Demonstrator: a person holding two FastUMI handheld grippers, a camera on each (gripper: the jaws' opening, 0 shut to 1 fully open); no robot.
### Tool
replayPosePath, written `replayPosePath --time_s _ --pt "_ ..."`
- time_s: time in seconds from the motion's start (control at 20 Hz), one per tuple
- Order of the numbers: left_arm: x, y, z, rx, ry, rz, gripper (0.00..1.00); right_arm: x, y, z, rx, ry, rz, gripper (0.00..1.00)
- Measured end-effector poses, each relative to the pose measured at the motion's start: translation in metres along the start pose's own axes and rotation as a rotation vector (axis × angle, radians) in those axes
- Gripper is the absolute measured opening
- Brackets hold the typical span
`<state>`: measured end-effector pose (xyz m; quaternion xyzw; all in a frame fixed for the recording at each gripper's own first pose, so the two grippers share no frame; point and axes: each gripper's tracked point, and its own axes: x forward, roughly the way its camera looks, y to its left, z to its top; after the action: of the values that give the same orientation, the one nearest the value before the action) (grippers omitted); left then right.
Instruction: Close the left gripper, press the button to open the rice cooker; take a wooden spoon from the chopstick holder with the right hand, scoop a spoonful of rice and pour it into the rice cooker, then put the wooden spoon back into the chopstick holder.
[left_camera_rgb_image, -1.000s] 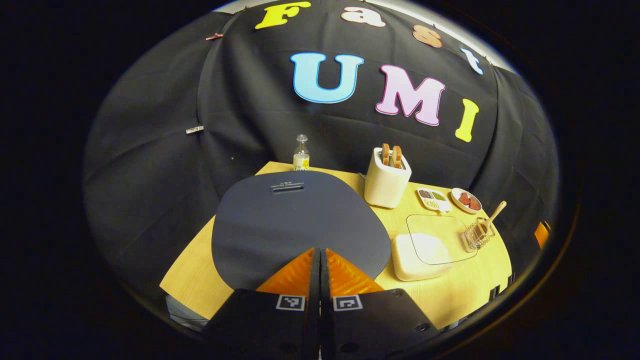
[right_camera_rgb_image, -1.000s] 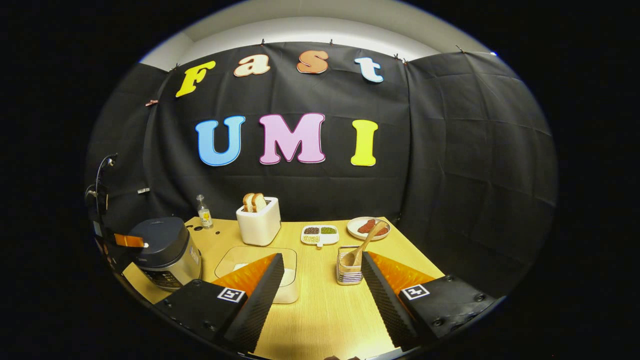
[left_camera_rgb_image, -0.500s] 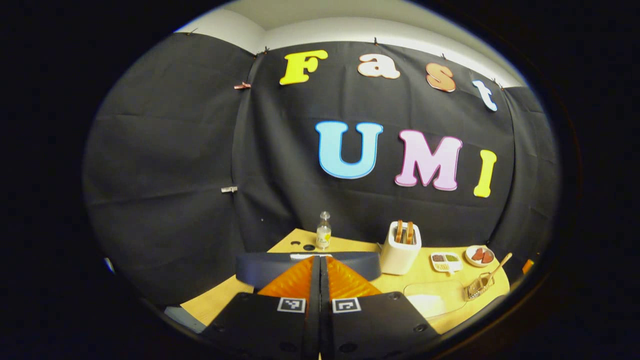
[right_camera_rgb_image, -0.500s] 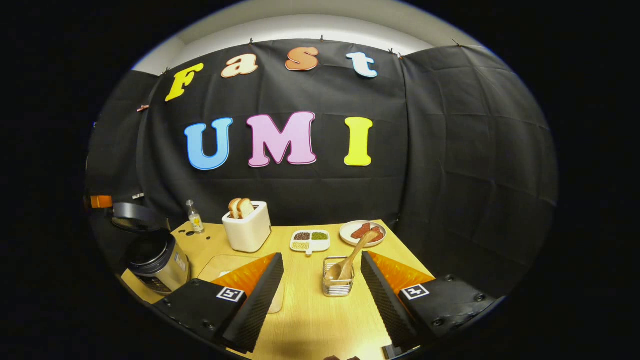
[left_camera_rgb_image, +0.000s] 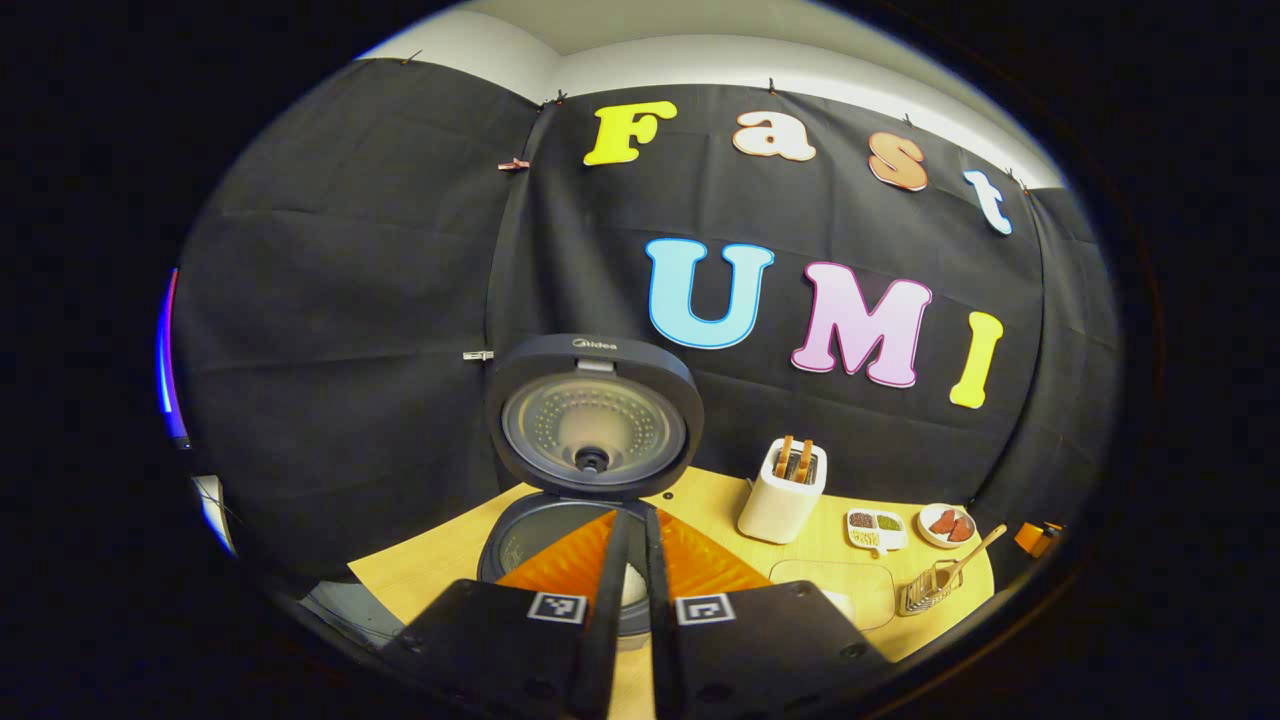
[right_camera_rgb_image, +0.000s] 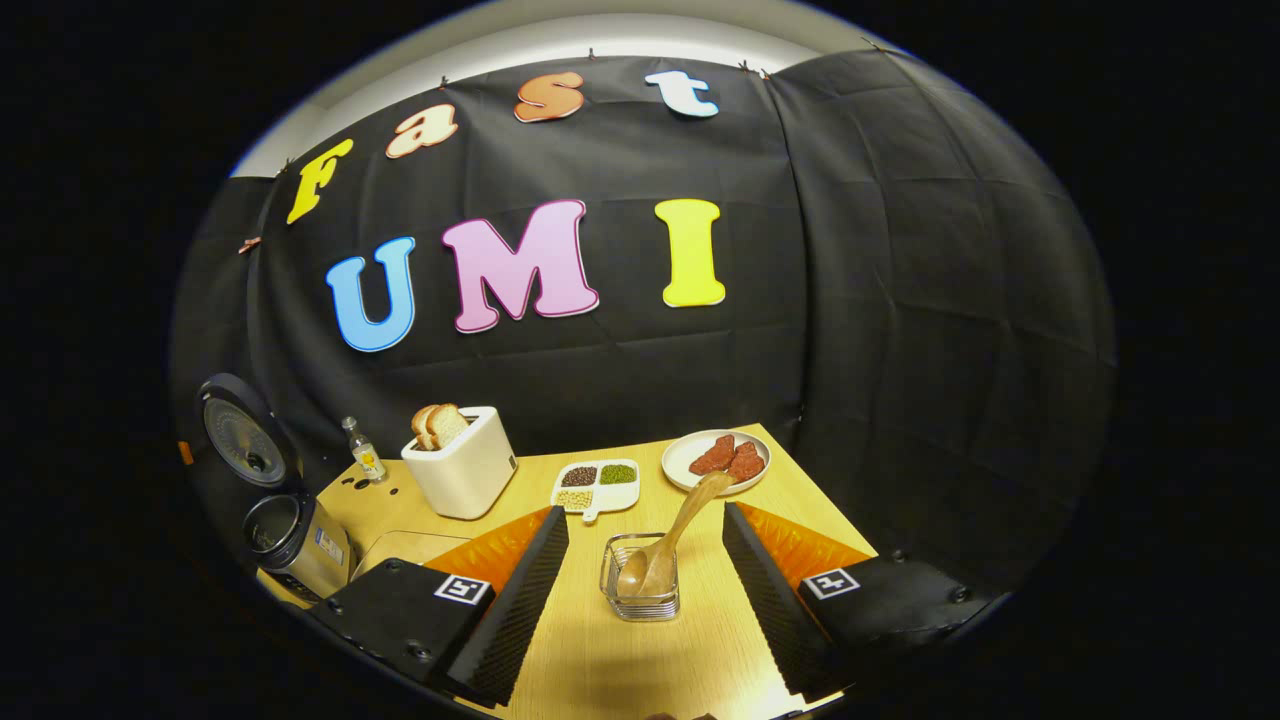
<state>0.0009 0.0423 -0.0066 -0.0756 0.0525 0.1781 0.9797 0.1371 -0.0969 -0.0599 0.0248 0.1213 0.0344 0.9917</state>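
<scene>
Rice cooker (left_camera_rgb_image: 570, 530) stands open at the counter's (left_camera_rgb_image: 430, 580) near-left part, lid (left_camera_rgb_image: 594, 415) raised upright with its inner plate facing the left gripper view. A brand mark sits on the lid's top rim, not transcribed here. In the right gripper view the same cooker (right_camera_rgb_image: 290, 535) appears at 9 o'clock, lid (right_camera_rgb_image: 236, 430) up.

Left gripper (left_camera_rgb_image: 632, 530): fingers nearly pressed together, a narrow slit between them, holding nothing; tips lie over the cooker's open pot from this angle, contact cannot be confirmed.

Right gripper (right_camera_rgb_image: 645, 530): fingers spread wide, holding nothing, touching nothing. Chopstick holder (right_camera_rgb_image: 640, 585) sits between the fingers, clear of both. Wooden spoon (right_camera_rgb_image: 672, 540) stands in the holder, bowl down, handle leaning toward 1 o'clock.

Other items in the right gripper view: toaster (right_camera_rgb_image: 462, 470) with bread slices at 11 o'clock; small bottle (right_camera_rgb_image: 364, 452) to its left, label unreadable; divided dish of beans (right_camera_rgb_image: 596, 485) at 12 o'clock; plate with red pieces (right_camera_rgb_image: 716, 460) at 1 o'clock. A label on the cooker's body is too small to read.
</scene>
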Motion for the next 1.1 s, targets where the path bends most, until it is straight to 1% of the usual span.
replayPosePath --time_s 0.05,0.2,0.25,0.3,0.35,0.4,0.6,0.95,1.1 --pt "-0.005 -0.006 -0.006 0.005 0.004 0.002 0.31 0.010 -0.006 -0.002 0.012 0.011 -0.002 0.98" --pt "-0.016 -0.030 -0.024 0.010 0.037 0.009 0.75 0.039 -0.022 -0.012 0.055 0.054 -0.006 0.98" --pt "-0.018 -0.036 -0.032 0.019 0.050 0.021 0.85 0.049 -0.025 -0.016 0.073 0.072 -0.003 0.99" --pt "-0.022 -0.042 -0.038 0.029 0.064 0.031 0.92 0.057 -0.028 -0.023 0.086 0.095 0.001 0.98" --pt "-0.026 -0.048 -0.044 0.041 0.075 0.041 0.96 0.066 -0.029 -0.030 0.097 0.119 0.005 0.98" --pt "-0.028 -0.054 -0.049 0.052 0.083 0.046 0.98 0.074 -0.029 -0.035 0.107 0.136 0.009 0.99" --pt "-0.039 -0.072 -0.063 0.070 0.112 0.063 0.98 0.108 -0.028 -0.055 0.141 0.188 0.027 0.98" --pt "-0.047 -0.081 -0.093 0.051 0.194 0.085 0.98 0.153 -0.035 -0.075 0.235 0.231 -0.007 0.98" --pt "-0.048 -0.082 -0.101 0.039 0.220 0.090 0.98 0.166 -0.034 -0.086 0.256 0.258 -0.008 0.94"
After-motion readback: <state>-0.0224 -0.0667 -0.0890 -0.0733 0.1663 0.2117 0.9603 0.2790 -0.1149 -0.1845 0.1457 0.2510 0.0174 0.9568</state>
